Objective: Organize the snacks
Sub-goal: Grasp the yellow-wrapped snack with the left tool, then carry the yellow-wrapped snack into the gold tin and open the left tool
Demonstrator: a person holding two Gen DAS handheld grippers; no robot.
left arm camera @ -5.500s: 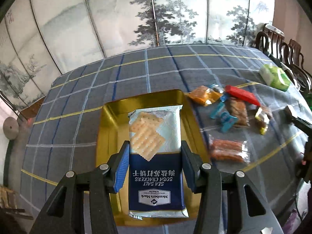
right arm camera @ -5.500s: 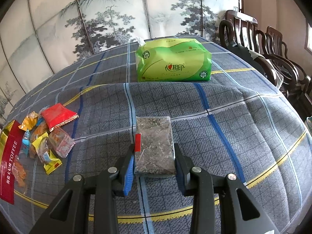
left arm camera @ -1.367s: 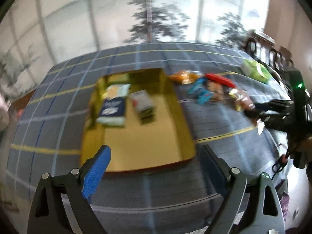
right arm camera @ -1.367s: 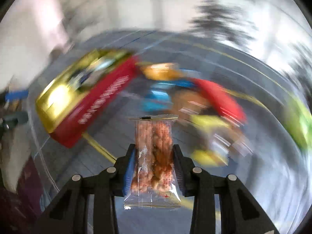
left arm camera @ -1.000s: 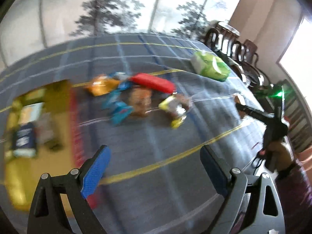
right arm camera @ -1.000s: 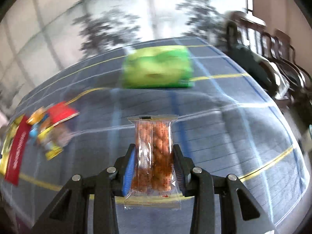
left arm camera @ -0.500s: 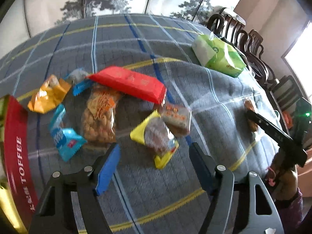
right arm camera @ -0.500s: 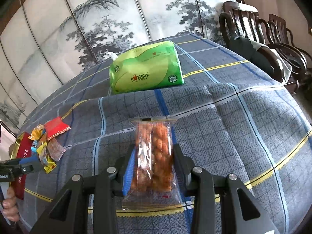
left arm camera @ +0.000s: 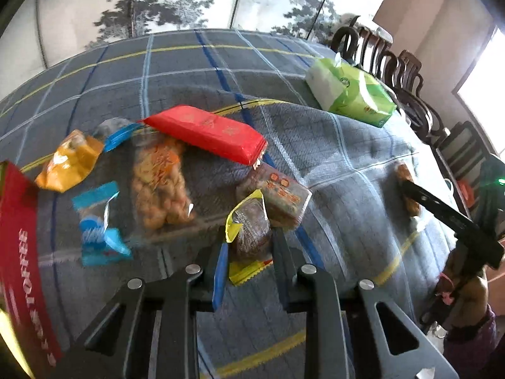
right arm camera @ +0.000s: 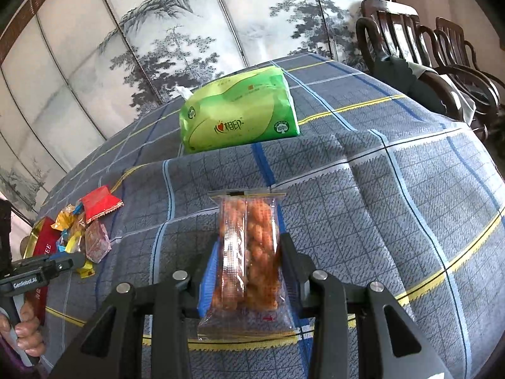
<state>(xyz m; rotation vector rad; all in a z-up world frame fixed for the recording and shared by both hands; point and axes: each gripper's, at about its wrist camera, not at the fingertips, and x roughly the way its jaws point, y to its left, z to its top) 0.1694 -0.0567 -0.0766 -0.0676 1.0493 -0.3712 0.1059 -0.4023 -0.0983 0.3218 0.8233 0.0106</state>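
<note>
My left gripper (left arm camera: pixel 249 246) is shut on a yellow-edged packet with a brown snack (left arm camera: pixel 249 237), down on the plaid cloth at the near edge of the snack pile. Around it lie a clear orange-label packet (left arm camera: pixel 277 192), a long red bar (left arm camera: pixel 205 132), a bag of orange nuts (left arm camera: pixel 159 189), a blue wrapper (left arm camera: pixel 98 230) and an orange wrapper (left arm camera: pixel 68 164). My right gripper (right arm camera: pixel 249 246) is shut on a clear packet of orange fried snacks (right arm camera: pixel 249 252), held over the cloth far right of the pile (right arm camera: pixel 85 230). The red toffee tin (left arm camera: pixel 19 252) sits at the left.
A green tissue pack (right arm camera: pixel 236 117) lies on the far side of the table; it also shows in the left wrist view (left arm camera: pixel 350 94). Dark wooden chairs (right arm camera: pixel 426 50) stand at the right. A painted folding screen (right arm camera: pixel 189 31) stands behind the table. The cloth (right arm camera: pixel 378 189) is wrinkled.
My left gripper left the tin, swung right to the snack pile, lowered and shut on the yellow-edged packet. My right gripper carried the orange snack packet rightward, away from the tin.
</note>
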